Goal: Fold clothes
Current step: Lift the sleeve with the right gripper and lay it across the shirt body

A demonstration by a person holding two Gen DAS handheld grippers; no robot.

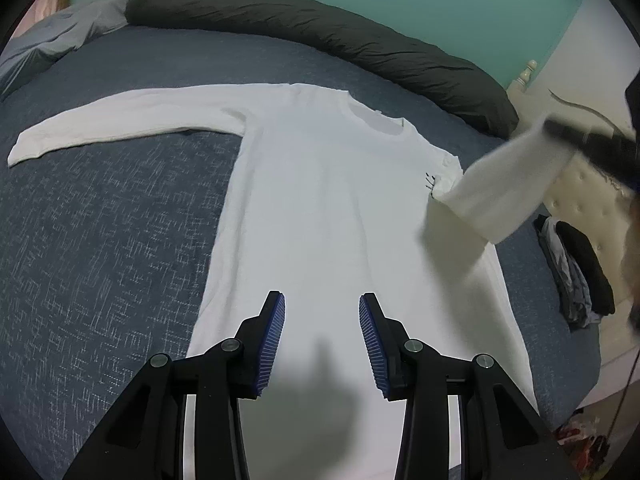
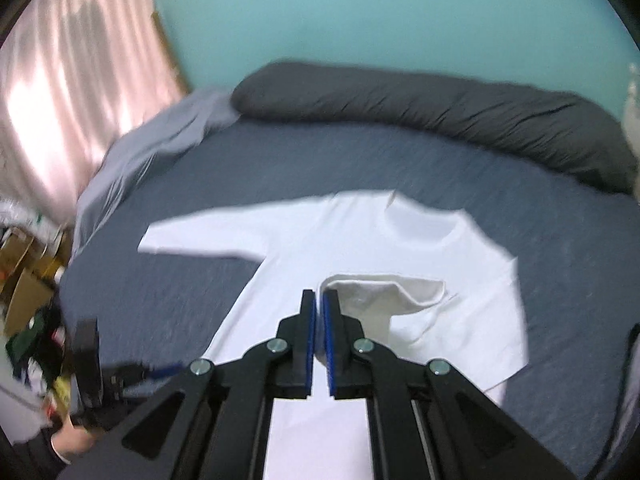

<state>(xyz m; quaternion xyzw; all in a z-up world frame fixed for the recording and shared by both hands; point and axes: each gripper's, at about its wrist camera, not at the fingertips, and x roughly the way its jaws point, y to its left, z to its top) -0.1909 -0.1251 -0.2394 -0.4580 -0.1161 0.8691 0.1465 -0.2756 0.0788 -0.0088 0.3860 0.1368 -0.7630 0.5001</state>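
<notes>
A white long-sleeved shirt (image 1: pixel 320 208) lies flat on the blue bed, its left sleeve (image 1: pixel 120 120) stretched out to the left. My left gripper (image 1: pixel 322 320) is open and empty, hovering over the shirt's lower body. My right gripper (image 2: pixel 320 312) is shut on the cuff of the right sleeve (image 2: pixel 384 296) and holds it lifted over the shirt's chest; in the left wrist view that sleeve (image 1: pixel 504 188) hangs in the air from the right gripper (image 1: pixel 560 132). The shirt's body (image 2: pixel 360 248) also shows in the right wrist view.
A long dark bolster (image 1: pixel 320 28) lies along the far edge of the bed (image 1: pixel 100 220). A grey sheet (image 1: pixel 48 44) is bunched at the far left. Dark clothes (image 1: pixel 576 276) lie on the right by a cream tufted headboard (image 1: pixel 588 200). Clutter (image 2: pixel 32 280) stands beside the bed.
</notes>
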